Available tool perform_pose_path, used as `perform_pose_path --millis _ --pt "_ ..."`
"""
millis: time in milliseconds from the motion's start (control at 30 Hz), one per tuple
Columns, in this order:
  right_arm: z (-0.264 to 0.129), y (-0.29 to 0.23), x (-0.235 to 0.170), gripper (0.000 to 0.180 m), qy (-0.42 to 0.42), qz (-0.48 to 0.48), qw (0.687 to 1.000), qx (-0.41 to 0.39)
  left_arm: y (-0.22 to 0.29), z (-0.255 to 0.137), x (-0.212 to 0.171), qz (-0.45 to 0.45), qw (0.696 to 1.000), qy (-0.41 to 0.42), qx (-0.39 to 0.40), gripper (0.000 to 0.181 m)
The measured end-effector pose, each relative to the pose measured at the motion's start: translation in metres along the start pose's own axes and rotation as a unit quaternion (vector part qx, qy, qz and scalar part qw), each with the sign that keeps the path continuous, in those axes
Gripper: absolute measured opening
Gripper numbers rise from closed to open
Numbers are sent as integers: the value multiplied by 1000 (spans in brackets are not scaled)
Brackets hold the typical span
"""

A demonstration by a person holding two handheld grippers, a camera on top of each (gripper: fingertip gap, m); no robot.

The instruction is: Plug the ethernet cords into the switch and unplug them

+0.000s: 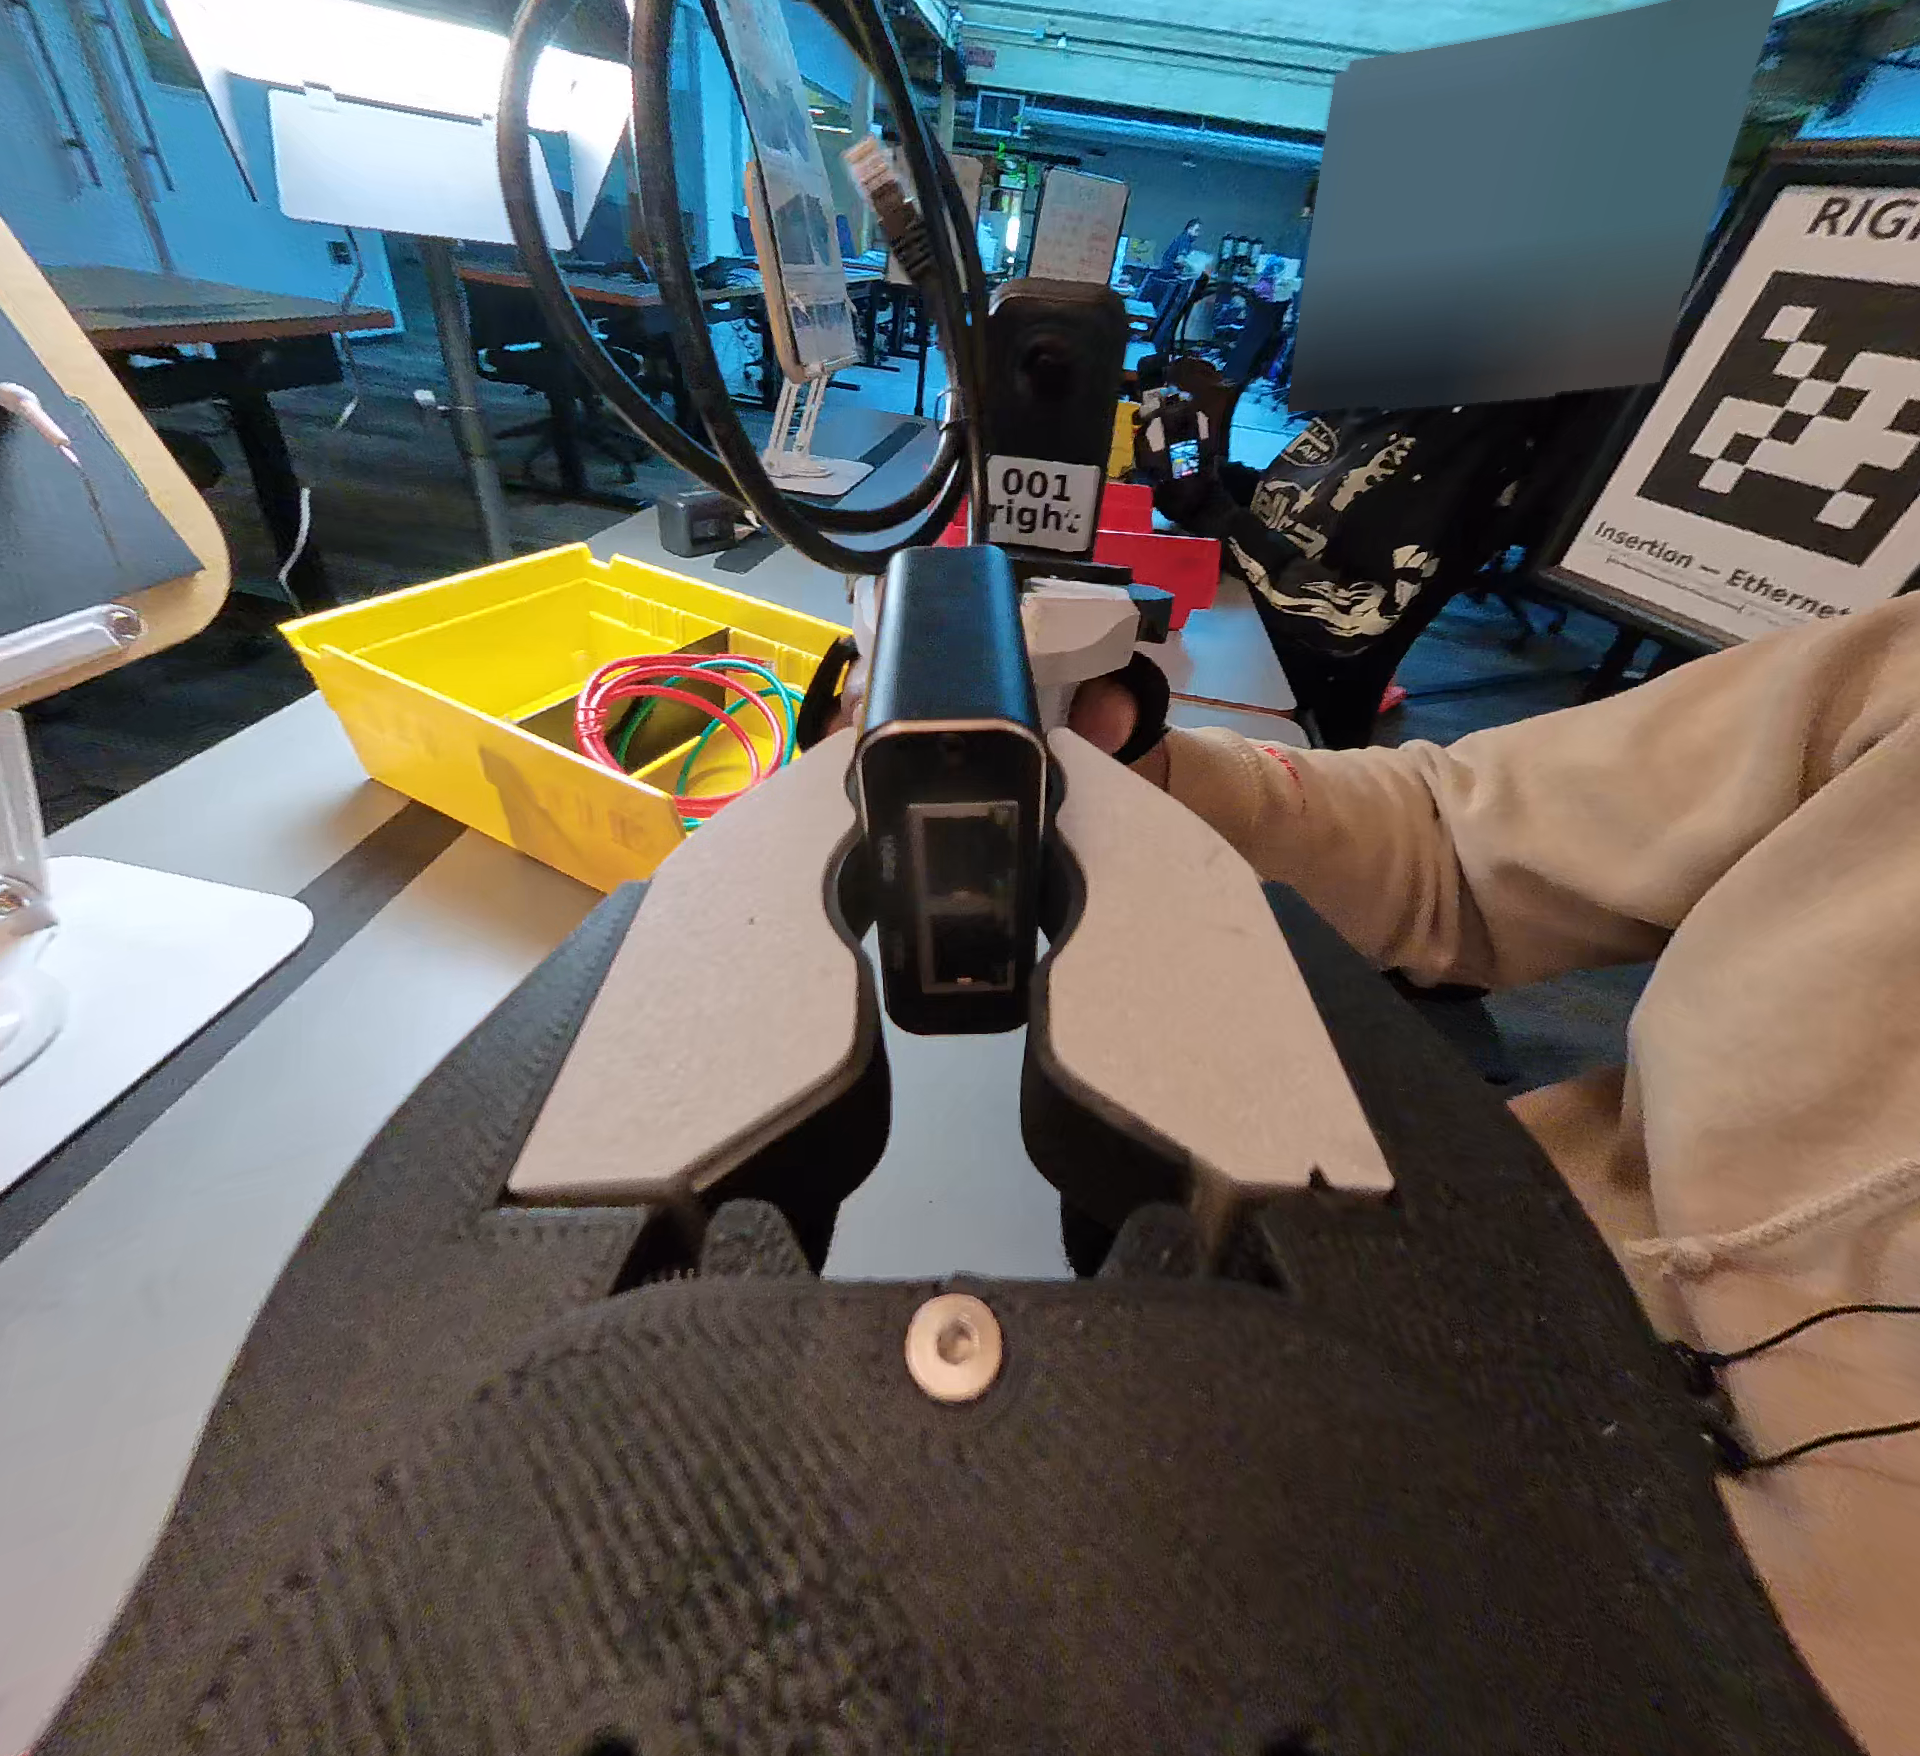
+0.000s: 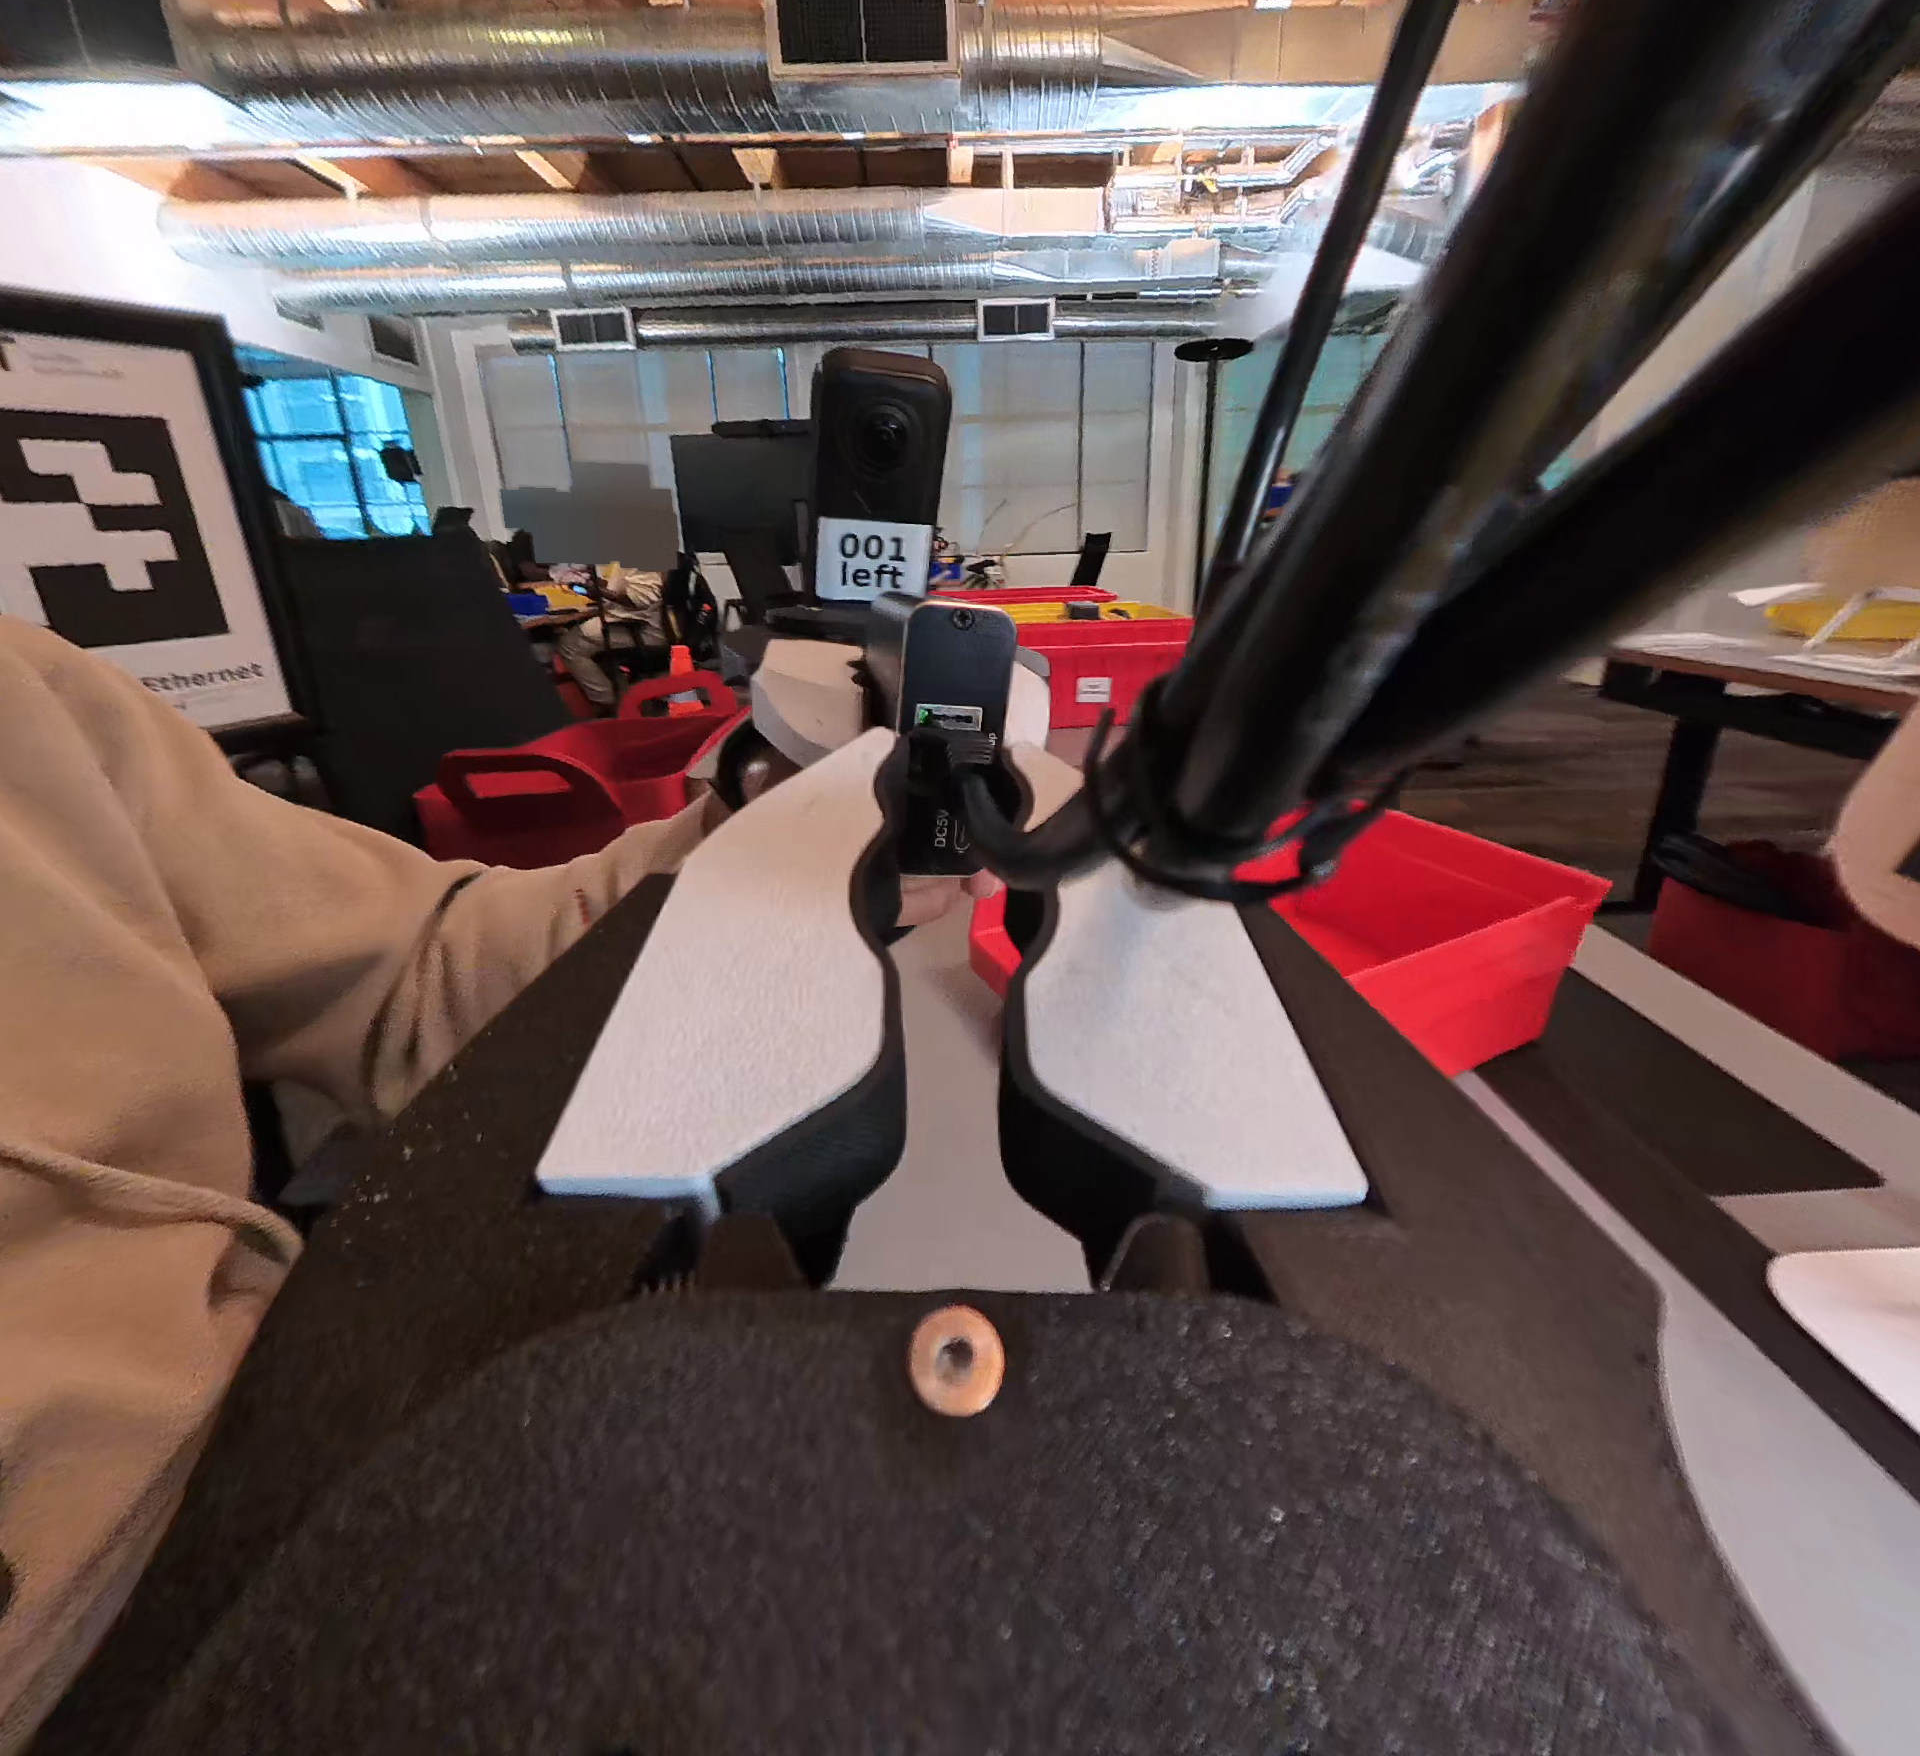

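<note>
Both tools grip: left tool [image 1: 951, 885] the switch [image 1: 951, 771], right tool [image 2: 951, 833] its plugged cord [image 2: 997, 813].

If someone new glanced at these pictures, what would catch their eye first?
Probably the small black switch clamped in the left gripper, held above the table. Next, the black cable plugged into its far end beside the right gripper, looping overhead. Then the yellow bin behind, holding red and green wires.
</note>
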State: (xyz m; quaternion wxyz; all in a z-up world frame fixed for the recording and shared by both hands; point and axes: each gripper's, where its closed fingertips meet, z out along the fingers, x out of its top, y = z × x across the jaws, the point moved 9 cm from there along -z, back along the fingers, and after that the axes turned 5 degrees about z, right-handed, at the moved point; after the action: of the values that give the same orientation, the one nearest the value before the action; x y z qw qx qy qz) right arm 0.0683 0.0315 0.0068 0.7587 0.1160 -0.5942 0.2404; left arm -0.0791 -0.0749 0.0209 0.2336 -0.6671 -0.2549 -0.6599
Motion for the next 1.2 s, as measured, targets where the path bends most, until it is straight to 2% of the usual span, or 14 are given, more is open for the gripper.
perform_pose_path --millis 300,467,733,800,833,867,933,1033,1200 --pt "6 -19 7 17 39 -103 988 -109 16 0 13 85 993 2 81 27" --pt "6 -24 8 17 62 -117 984 -116 21 1 16 123 988 15 91 26" --pt "9 -34 18 15 63 -138 983 -103 28 -4 25 139 984 78 73 27" --pt "-18 -20 34 10 131 -124 968 -172 25 -23 34 128 977 147 88 26" --pt "-36 -14 46 9 142 -105 971 -162 22 -43 44 111 973 182 84 26" --pt "-41 -19 53 10 120 -136 971 -158 23 -59 52 118 972 191 73 26" --pt "-25 -35 53 10 75 -185 971 -129 28 -68 59 151 971 164 89 27" --pt "-23 -23 54 10 57 -126 984 -112 22 -63 57 125 978 139 90 26" --pt "-54 7 62 10 -18 -54 985 -166 10 -66 51 87 985 120 83 26"
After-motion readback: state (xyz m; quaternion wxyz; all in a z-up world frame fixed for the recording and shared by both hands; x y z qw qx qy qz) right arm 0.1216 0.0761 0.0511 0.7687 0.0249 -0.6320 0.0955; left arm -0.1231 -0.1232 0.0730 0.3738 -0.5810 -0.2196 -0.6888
